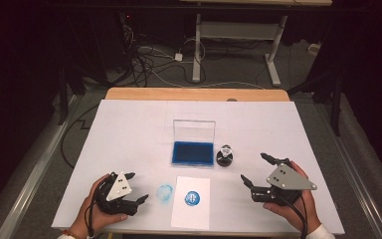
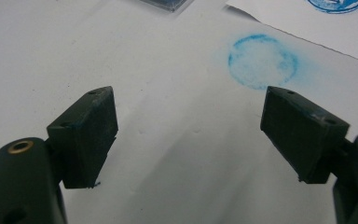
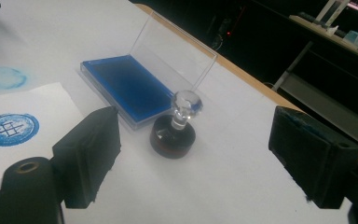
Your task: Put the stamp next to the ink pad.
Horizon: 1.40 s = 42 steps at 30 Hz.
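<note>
You are holding both grippers spread and empty: left gripper [image 1: 133, 187] beside the blue smudge [image 1: 165, 192], right gripper [image 1: 255, 170] facing the stamp [image 1: 224, 155].

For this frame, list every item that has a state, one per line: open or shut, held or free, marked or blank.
Ink pad: lid open, upright behind the blue pad.
Stamp: free, standing upright beside the ink pad.
Paper: marked with one round blue print.
Table: blue smudged ring left of the paper.
Left gripper: open, empty.
Right gripper: open, empty.
</note>
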Each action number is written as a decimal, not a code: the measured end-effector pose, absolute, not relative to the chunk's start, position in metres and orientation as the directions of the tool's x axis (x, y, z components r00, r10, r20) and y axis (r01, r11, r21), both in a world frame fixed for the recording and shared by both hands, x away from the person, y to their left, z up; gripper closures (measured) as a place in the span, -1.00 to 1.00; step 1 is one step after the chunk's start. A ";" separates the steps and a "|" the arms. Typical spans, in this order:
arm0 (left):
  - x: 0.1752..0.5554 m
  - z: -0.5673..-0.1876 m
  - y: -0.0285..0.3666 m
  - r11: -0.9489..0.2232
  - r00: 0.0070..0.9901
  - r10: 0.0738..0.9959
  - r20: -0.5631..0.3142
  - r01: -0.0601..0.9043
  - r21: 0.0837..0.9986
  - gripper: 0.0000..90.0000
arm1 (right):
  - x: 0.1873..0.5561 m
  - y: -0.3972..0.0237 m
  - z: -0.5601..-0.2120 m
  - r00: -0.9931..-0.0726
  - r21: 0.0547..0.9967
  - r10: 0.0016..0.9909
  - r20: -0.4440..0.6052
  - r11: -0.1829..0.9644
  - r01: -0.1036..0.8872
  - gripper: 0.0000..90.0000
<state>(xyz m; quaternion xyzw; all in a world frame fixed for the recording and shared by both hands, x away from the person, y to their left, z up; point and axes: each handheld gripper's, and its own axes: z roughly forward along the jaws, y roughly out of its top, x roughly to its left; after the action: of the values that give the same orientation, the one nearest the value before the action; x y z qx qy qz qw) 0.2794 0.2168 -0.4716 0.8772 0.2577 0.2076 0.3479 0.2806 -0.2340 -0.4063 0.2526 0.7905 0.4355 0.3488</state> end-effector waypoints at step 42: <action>0.272 -0.460 0.212 -0.598 0.785 0.586 0.200 0.251 0.761 -0.60 | 0.250 -0.265 -0.449 -0.593 0.843 0.730 -0.340 0.516 0.151 -0.64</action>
<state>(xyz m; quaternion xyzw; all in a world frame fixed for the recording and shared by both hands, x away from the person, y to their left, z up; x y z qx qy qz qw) 0.2716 0.2124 -0.4601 0.8659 0.2416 0.2212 0.3780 0.2503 -0.2651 -0.4491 0.2771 0.7945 0.4065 0.3560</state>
